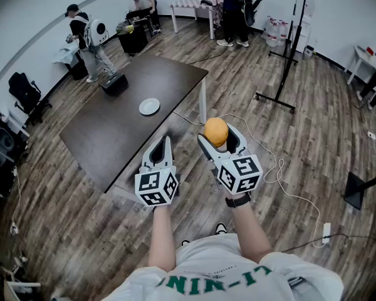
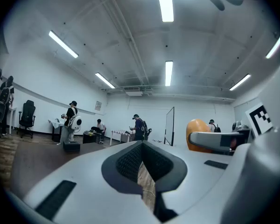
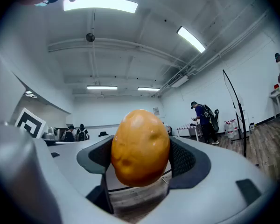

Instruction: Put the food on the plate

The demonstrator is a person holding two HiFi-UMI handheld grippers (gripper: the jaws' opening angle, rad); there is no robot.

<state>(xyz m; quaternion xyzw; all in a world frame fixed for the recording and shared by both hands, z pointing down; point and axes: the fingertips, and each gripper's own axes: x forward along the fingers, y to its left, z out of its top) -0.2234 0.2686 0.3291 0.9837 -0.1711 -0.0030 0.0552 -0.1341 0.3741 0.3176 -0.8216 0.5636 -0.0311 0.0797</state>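
Note:
An orange-brown potato (image 1: 215,131) sits between the pads of my right gripper (image 1: 217,140), which is shut on it and holds it in the air over the floor, near the table's front corner. In the right gripper view the potato (image 3: 140,147) fills the space between the jaws. My left gripper (image 1: 161,148) hangs beside it at the table's near edge, jaws shut with nothing in them. A small white plate (image 1: 149,106) lies on the dark brown table (image 1: 113,130), ahead and to the left of both grippers. From the left gripper view the potato (image 2: 198,133) shows off to the right.
A black box (image 1: 114,83) stands on the table's far left end. A white cable (image 1: 282,174) trails over the wooden floor at the right, near a black stand (image 1: 288,61). Several people are at the far wall.

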